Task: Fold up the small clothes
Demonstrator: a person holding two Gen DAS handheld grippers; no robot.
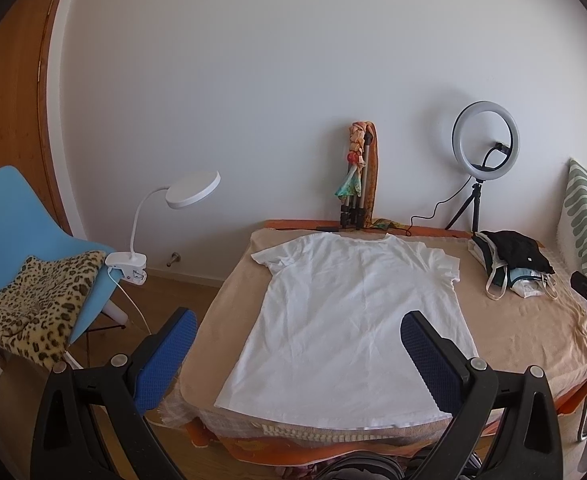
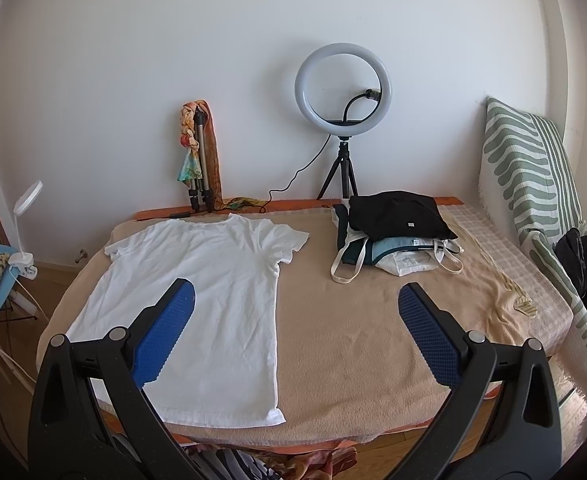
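A white T-shirt (image 1: pixel 345 320) (image 2: pixel 209 300) lies spread flat on the beige-covered table (image 1: pixel 533 332) (image 2: pixel 353 340), collar toward the wall, hem at the near edge. My left gripper (image 1: pixel 297 320) hovers open above the shirt's lower half, nothing between its blue pads (image 1: pixel 165 356). My right gripper (image 2: pixel 295 294) is open too, held over the shirt's right hem side and the bare cover. A stack of folded clothes (image 1: pixel 513 260) (image 2: pixel 397 232), black on top, sits at the back right.
A ring light on a tripod (image 2: pixel 343 92) and a folded tripod with scarves (image 2: pixel 197 152) stand against the wall. A blue chair (image 1: pixel 9 216) with a leopard cushion and a clip lamp (image 1: pixel 189 188) is left of the table. A striped cushion (image 2: pixel 533 184) leans at right.
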